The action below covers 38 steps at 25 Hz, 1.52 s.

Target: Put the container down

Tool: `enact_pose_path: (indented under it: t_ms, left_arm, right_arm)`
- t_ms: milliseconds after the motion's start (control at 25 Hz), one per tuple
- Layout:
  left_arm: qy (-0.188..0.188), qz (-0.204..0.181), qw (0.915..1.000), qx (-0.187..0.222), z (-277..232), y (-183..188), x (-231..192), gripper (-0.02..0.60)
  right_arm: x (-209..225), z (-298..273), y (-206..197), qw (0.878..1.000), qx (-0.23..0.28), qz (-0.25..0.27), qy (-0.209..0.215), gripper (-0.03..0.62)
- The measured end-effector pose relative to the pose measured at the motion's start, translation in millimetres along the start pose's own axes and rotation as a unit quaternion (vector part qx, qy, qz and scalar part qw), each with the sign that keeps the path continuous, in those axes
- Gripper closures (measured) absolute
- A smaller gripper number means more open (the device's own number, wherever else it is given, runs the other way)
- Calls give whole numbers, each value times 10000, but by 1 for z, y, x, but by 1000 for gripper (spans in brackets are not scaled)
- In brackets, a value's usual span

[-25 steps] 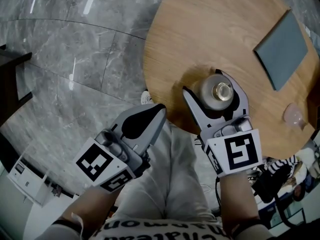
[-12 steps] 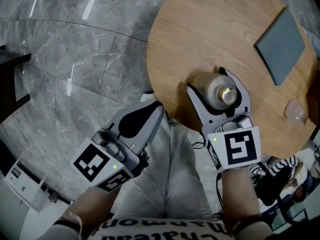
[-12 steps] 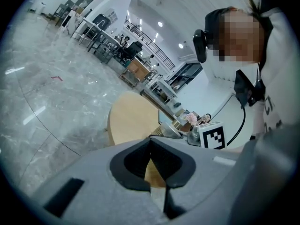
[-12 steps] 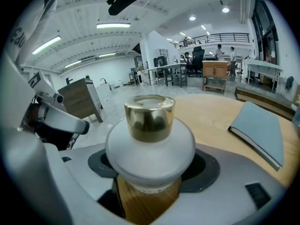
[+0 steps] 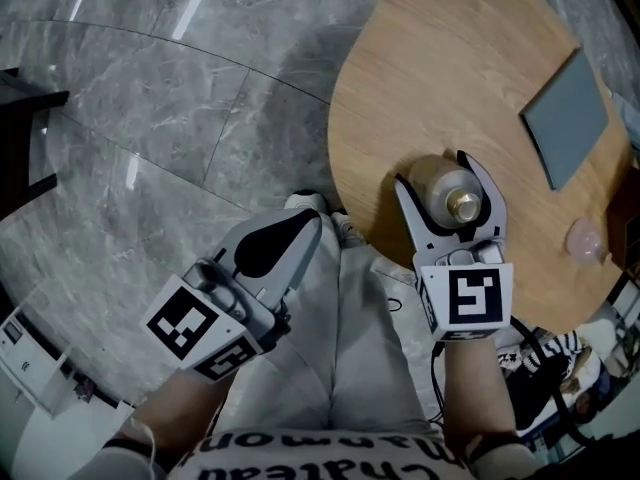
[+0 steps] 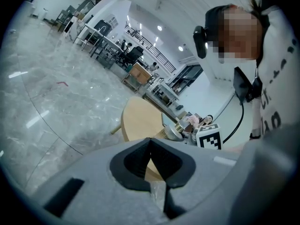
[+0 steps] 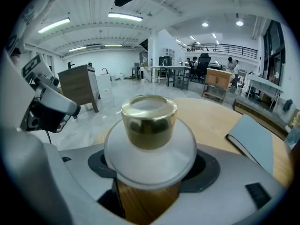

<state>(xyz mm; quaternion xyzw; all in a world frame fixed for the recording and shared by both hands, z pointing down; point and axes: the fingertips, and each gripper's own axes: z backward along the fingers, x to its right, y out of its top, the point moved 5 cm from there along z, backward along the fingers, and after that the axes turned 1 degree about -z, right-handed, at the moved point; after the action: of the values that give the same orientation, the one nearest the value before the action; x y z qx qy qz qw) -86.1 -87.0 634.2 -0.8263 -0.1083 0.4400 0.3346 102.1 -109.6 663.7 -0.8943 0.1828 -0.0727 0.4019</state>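
The container (image 5: 443,186) is a frosted bottle with a gold neck (image 7: 149,121). It stands upright near the front edge of the round wooden table (image 5: 450,58). My right gripper (image 5: 433,172) has its jaws round the bottle's body, one on each side, shut on it. In the right gripper view the dark pads (image 7: 101,165) press against the bottle under its shoulder. Whether its base touches the wood I cannot tell. My left gripper (image 5: 316,220) is shut on nothing, held off the table over the person's lap; its jaws meet at the tips (image 6: 150,141).
A grey notebook (image 5: 566,118) lies at the table's far right. A small pink translucent object (image 5: 585,238) sits by the right edge. Marble floor (image 5: 150,88) surrounds the table, with a dark piece of furniture (image 5: 20,138) at the left and a white box (image 5: 30,368) at the lower left.
The right gripper and the bottle have shifted slightly right in the head view, along with the table; the jaws' spread looks unchanged. The left gripper has hardly moved.
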Motion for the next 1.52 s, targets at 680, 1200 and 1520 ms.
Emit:
enact_pose_path:
  t_ms: [680,1200,1520]
  left_arm:
    - [1007,516,9934,-172,81,11,26,568]
    - [1592,-54,9846,721,116,116,105,568]
    - [1032,-607,9827,1417,120,218,171,568]
  right_arm:
    - [-2,-3,-11,9976,-548,-349,229,250]
    - [6,81,25,9720,-2018,-787,914,252]
    - [26,129,136,9749,-1075,-1797,754,252]
